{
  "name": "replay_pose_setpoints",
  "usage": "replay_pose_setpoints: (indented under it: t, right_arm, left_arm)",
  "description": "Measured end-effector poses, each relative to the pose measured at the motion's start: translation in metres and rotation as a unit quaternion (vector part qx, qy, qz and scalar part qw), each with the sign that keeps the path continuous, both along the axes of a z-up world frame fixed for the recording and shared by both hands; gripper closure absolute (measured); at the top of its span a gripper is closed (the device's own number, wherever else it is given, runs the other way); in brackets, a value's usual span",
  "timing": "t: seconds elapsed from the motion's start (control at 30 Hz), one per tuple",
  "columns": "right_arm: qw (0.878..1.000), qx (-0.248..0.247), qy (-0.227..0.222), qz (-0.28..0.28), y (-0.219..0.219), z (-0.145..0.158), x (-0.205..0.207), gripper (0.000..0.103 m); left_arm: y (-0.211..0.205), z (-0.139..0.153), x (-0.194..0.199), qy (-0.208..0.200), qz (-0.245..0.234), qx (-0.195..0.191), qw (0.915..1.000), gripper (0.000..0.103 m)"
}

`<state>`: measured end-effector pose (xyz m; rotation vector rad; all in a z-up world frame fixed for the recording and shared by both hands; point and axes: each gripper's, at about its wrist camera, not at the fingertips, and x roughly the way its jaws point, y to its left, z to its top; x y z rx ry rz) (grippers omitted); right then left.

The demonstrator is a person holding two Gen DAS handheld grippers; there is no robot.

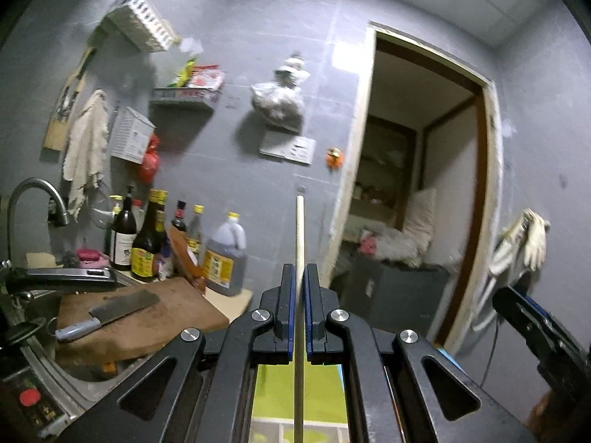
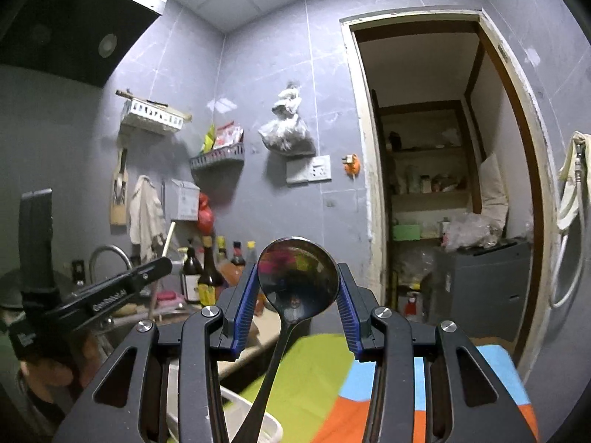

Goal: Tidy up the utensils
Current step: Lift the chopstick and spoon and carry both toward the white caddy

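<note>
In the left wrist view my left gripper (image 1: pixel 299 271) is shut on a thin pale wooden chopstick (image 1: pixel 299 229), which sticks up past the fingertips and runs back between the jaws. In the right wrist view my right gripper (image 2: pixel 297 271) is shut on a large metal spoon (image 2: pixel 297 280): its blue pads (image 2: pixel 243 313) press both sides of the bowl and the handle runs down toward the camera. The left gripper (image 2: pixel 110 291) shows at the left of that view with the chopstick (image 2: pixel 168 238) rising from it. Part of the right gripper (image 1: pixel 535 328) shows at the right edge of the left wrist view.
A wooden cutting board (image 1: pixel 177 317) bearing a cleaver (image 1: pixel 110 312) lies over the sink beside a faucet (image 1: pixel 33 199) and several bottles (image 1: pixel 147 243). A white plastic basket (image 2: pixel 255 417) and a green, blue and orange cloth (image 2: pixel 325 369) lie below. A doorway (image 2: pixel 443 184) opens on the right.
</note>
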<state>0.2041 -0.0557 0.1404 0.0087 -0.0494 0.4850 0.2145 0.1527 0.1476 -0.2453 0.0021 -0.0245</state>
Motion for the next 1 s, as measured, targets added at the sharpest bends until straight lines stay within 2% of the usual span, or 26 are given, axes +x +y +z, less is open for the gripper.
replay_pose_setpoints:
  t: [0.2, 0.33, 0.7, 1.0]
  right_arm:
    - [1.0, 0.008, -0.006, -0.024, 0.025, -0.014, 0.017, 0.064]
    - [0.999, -0.007, -0.001, -0.042, 0.037, -0.032, 0.028, 0.064]
    - [0.996, -0.037, 0.032, -0.068, 0.044, -0.073, 0.039, 0.064]
    - [0.995, -0.045, 0.066, -0.051, 0.045, -0.09, 0.041, 0.064]
  left_arm:
    - [0.028, -0.012, 0.016, -0.014, 0.033, -0.031, 0.9989, 0.1]
    - [0.034, -0.027, 0.022, -0.011, 0.049, -0.049, 0.9975, 0.1]
    - [0.014, -0.063, 0.025, -0.004, 0.06, -0.033, 0.9976, 0.1]
    - [0.003, -0.081, 0.018, 0.032, 0.046, -0.028, 0.998, 0.1]
